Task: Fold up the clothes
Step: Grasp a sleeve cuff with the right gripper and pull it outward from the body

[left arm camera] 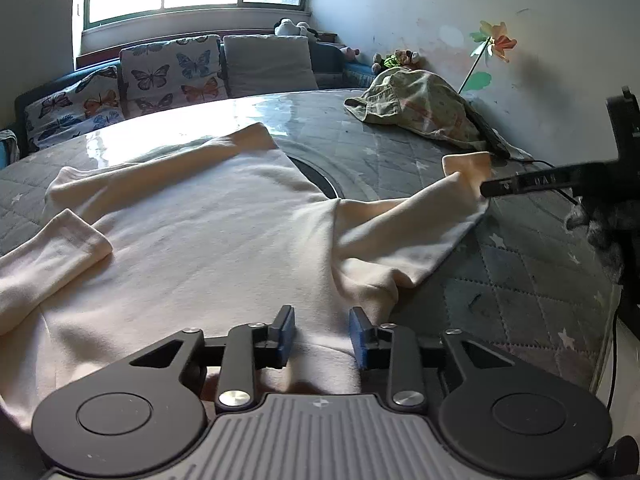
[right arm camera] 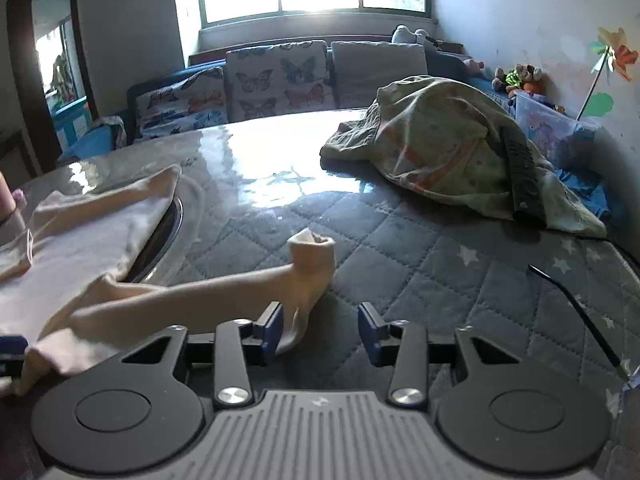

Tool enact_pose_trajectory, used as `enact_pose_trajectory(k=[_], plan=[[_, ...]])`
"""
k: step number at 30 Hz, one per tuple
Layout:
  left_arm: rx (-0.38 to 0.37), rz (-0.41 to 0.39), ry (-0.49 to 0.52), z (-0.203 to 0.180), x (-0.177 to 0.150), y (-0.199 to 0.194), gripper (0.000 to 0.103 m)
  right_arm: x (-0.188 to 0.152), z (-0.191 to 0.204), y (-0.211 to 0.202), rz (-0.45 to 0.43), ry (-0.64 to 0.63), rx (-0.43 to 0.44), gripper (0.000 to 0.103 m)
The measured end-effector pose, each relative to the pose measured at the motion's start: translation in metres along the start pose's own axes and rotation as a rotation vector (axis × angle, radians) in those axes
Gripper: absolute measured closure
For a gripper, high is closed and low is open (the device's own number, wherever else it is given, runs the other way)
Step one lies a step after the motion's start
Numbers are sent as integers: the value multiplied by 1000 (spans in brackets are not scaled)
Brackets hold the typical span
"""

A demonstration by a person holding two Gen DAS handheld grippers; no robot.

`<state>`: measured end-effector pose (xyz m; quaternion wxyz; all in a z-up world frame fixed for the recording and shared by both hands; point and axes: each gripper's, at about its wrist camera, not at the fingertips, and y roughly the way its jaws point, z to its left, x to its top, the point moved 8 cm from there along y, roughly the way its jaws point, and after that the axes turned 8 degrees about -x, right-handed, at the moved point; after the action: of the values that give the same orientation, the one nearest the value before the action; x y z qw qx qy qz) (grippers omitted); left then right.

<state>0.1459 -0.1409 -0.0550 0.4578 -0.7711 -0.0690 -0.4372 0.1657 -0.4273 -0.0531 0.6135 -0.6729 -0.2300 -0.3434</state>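
Observation:
A cream long-sleeved top (left arm camera: 192, 216) lies spread on the round table. Its left sleeve (left arm camera: 52, 256) is folded over the body. Its right sleeve (left arm camera: 432, 216) stretches out to the right. My left gripper (left arm camera: 322, 334) is open, with the jaws apart just over the near edge of the top. My right gripper (right arm camera: 320, 330) is open at the right sleeve (right arm camera: 224, 292), whose cuff (right arm camera: 314, 256) stands up just ahead of the fingers. The sleeve edge touches the left finger (right arm camera: 272, 330). The right gripper also shows at the right in the left wrist view (left arm camera: 486, 189).
The table (right arm camera: 420, 264) has a grey quilted cover under clear plastic, with a dark round inset (left arm camera: 320, 178). A green patterned cloth heap (right arm camera: 448, 148) with a black remote (right arm camera: 524, 172) lies at the far right. A black cable (right arm camera: 576, 308) runs at the right. A sofa with butterfly cushions (right arm camera: 276, 76) stands behind.

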Motion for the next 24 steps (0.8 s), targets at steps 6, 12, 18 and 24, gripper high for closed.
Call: enact_pose_trajectory(k=[6, 12, 18, 24], plan=[[6, 2, 1, -3, -1, 0, 65, 8, 5, 8, -19, 13, 9, 67], [10, 4, 6, -4, -1, 1, 62, 21, -4, 5, -69, 51, 22, 101], [10, 3, 11, -4, -1, 2, 63, 32, -21, -15, -160, 124, 37, 101], [9, 4, 15, -4, -2, 3, 63, 6, -50, 20, -10, 197, -59, 93]])
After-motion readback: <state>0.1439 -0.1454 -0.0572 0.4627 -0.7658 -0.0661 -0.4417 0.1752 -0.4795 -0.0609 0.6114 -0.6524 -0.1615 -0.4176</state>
